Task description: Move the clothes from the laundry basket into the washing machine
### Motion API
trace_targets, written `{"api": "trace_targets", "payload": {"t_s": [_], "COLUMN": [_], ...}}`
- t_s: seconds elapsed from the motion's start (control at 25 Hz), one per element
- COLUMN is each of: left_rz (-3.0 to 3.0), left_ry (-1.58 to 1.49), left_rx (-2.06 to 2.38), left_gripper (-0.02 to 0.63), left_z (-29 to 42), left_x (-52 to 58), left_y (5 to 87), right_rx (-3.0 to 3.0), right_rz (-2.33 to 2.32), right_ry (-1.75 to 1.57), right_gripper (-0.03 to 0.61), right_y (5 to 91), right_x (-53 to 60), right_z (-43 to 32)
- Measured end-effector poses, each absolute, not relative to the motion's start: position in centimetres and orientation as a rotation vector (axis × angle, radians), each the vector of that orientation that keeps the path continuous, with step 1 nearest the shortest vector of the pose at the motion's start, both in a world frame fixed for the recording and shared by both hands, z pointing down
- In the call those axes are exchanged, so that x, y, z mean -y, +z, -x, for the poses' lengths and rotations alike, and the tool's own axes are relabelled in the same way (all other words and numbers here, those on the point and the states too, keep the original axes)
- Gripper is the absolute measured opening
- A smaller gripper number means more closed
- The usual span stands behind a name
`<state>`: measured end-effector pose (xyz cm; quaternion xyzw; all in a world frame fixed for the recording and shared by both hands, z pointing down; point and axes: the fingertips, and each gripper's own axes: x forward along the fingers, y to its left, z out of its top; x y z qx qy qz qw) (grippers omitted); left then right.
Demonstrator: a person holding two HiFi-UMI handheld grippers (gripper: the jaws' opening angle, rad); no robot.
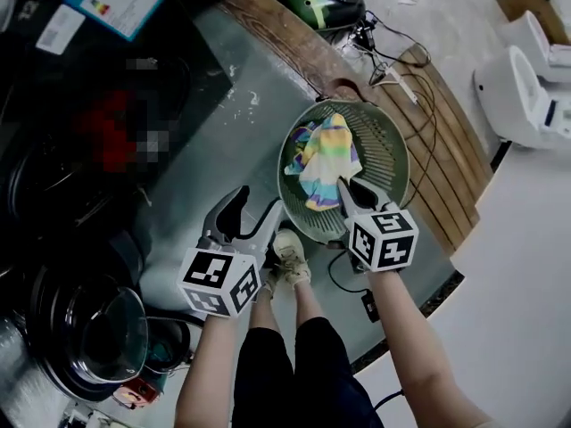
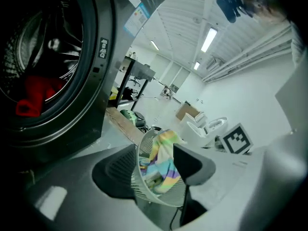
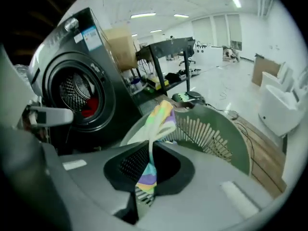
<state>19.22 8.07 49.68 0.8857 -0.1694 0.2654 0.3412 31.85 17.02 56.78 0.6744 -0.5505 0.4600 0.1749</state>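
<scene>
- Now the right gripper (image 3: 146,163) is reaching into the laundry basket (image 1: 393,152), and its jaws are closing tight on a striped cloth (image 3: 161,119) in pastel colours.
- The cloth is passing between the two jaws. One short end is hanging below them and the larger part is rising above them, over the basket's inside.
- Seen from the head view, most of this cloth is lying bunched in the left half of the basket, and the right gripper's tips are touching its lower edge.
- The left gripper (image 1: 253,216) is hovering just beside the basket's left rim, outside the basket. I cannot tell if it is touching the rim.
- Its jaws are standing apart and are holding nothing. In the left gripper view the basket and the striped cloth are showing through the gap, farther away.
- The basket is round and grey-green, with slotted walls, and it is standing on the grey floor near a wooden board (image 1: 446,141).
- The washing machine (image 3: 82,76) is standing to the left of the basket, with its round opening facing the grippers.
- A red garment (image 2: 34,94) is lying inside the drum.
- The person's legs and shoes (image 1: 291,255) are showing between the two grippers, just beside the basket.
</scene>
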Motion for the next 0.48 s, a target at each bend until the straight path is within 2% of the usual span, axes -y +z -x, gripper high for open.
{"api": "trace_targets", "payload": {"t_s": [0.16,0.36,0.48], "left_rz": [-2.343,-2.459,-2.518], "left_ry": [0.729,0.779,0.777], "left_rx": [0.350,0.210,0.191], "left_gripper": [0.258,0.344,0.351], "left_z": [-19.5,-19.4,-18.9], "left_x": [-9.0,-10.0,-9.6], "left_y": [45.8,42.0,40.3], "right_rx": [1.701,1.947,2.111], "right_rz": [-1.948,-1.945,-1.904], "right_ry": [1.231,1.173,1.150], "right_gripper": [0.048,0.048,0.048], "right_y": [48.0,38.4,33.9], "right_x": [-15.1,-11.2,-8.4], "right_z": [-30.4,-27.0,-24.4]}}
